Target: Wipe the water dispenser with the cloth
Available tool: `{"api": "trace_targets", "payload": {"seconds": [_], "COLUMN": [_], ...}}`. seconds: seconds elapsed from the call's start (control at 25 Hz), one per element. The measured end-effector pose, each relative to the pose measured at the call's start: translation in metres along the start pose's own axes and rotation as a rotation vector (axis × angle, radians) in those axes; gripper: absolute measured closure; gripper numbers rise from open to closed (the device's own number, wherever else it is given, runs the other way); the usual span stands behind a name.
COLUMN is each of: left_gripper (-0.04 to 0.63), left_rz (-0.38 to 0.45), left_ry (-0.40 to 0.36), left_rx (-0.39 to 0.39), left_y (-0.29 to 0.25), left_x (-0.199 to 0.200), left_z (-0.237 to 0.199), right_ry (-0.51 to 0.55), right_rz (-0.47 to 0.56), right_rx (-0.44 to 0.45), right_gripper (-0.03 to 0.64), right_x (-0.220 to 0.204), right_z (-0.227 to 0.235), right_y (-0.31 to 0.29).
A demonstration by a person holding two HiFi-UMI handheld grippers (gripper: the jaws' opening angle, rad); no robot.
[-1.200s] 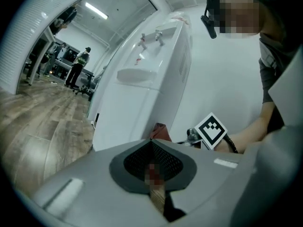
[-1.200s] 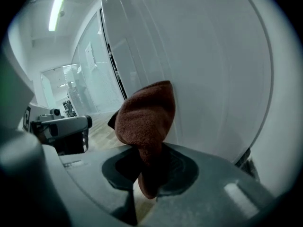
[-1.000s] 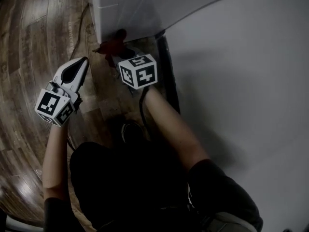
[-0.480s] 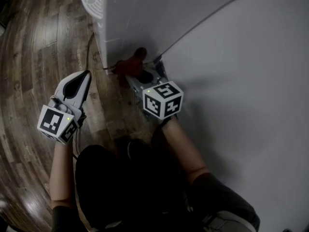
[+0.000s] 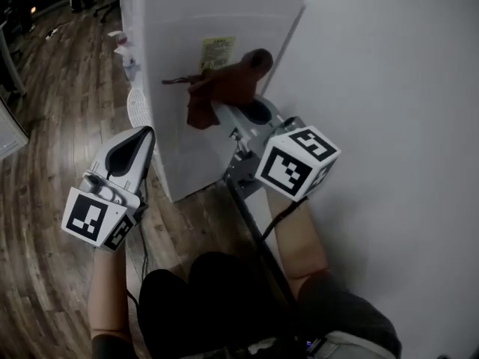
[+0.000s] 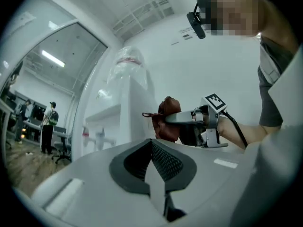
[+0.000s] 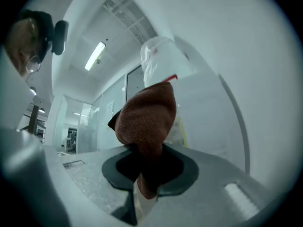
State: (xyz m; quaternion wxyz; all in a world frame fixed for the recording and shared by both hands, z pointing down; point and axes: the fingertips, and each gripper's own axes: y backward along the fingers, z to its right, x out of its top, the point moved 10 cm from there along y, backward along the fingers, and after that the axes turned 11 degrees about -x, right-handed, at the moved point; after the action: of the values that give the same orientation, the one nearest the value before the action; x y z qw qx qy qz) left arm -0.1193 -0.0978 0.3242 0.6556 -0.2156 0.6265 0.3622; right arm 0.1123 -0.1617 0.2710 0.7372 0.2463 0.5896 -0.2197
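Head view: lifted from the foot of the water dispenser up its side, with the cloth clenched in the right gripper and pressed below the yellow label. Probably wiping upward, with more panel left to cover. Over at the left gripper, pinched together on nothing, hanging off to the side.

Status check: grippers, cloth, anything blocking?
Right gripper shut on cloth, up at water dispenser side. Left gripper shut, empty, held low beside it. No obstruction seen.

Cloth before the water dispenser, wall at right
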Motion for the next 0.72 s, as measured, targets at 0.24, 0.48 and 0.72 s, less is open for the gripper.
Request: {"api": "trace_targets", "payload": {"seconds": [0.24, 0.48, 0.72], "left_gripper": [0.583, 0.583, 0.583], "left_rz": [0.081, 0.027, -0.088], "left_ry": [-0.165, -0.071, 0.103], "left_rx": [-0.026, -0.01, 0.038], "left_y": [-0.019, -0.016, 0.012], "left_x": [0.083, 0.05, -0.07], "left_z": [-0.007, -0.008, -0.011], "right_ry": [0.038, 0.042, -0.033], "right_rz": [0.15, 0.025, -0.147], "right_rx": [-0.026, -0.08, -0.115], "right_gripper": [0.56, 0.56, 0.558], "right_x": [0.091, 0.059, -0.058], "right_z": [-0.007, 0.011, 0.04], "right_y": [-0.015, -0.024, -0.022]}}
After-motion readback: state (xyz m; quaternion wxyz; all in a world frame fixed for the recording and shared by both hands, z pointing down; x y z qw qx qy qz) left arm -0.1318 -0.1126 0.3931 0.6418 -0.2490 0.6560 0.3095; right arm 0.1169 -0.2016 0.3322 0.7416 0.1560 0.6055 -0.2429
